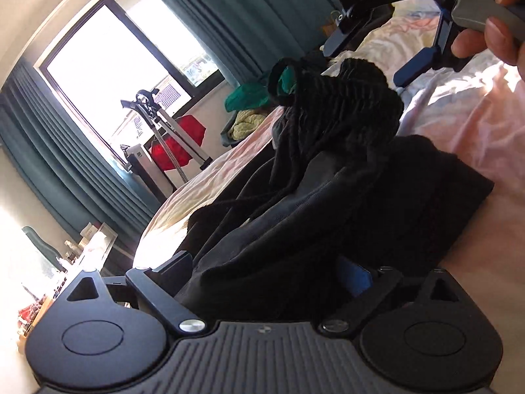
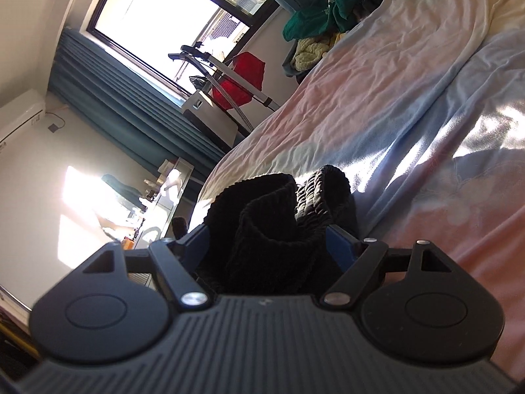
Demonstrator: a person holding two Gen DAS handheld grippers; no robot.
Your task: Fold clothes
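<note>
A black garment [image 1: 328,203] lies bunched on the bed, with a ribbed waistband part [image 1: 344,108] raised at its far end. My left gripper [image 1: 265,275] has the dark cloth filling the space between its wide-set fingers; a blue pad [image 1: 356,279] shows on the right. My right gripper [image 2: 269,239] holds the ribbed black cloth [image 2: 282,216] between its fingers. It also shows in the left wrist view [image 1: 387,42], held by a hand just beyond the raised waistband.
The bed [image 2: 410,105] has a wrinkled pink, blue and white sheet. A pile of green and yellow clothes [image 2: 315,26] sits at its far end. A garment steamer with a red garment [image 2: 239,78] stands by the window. Teal curtains hang behind.
</note>
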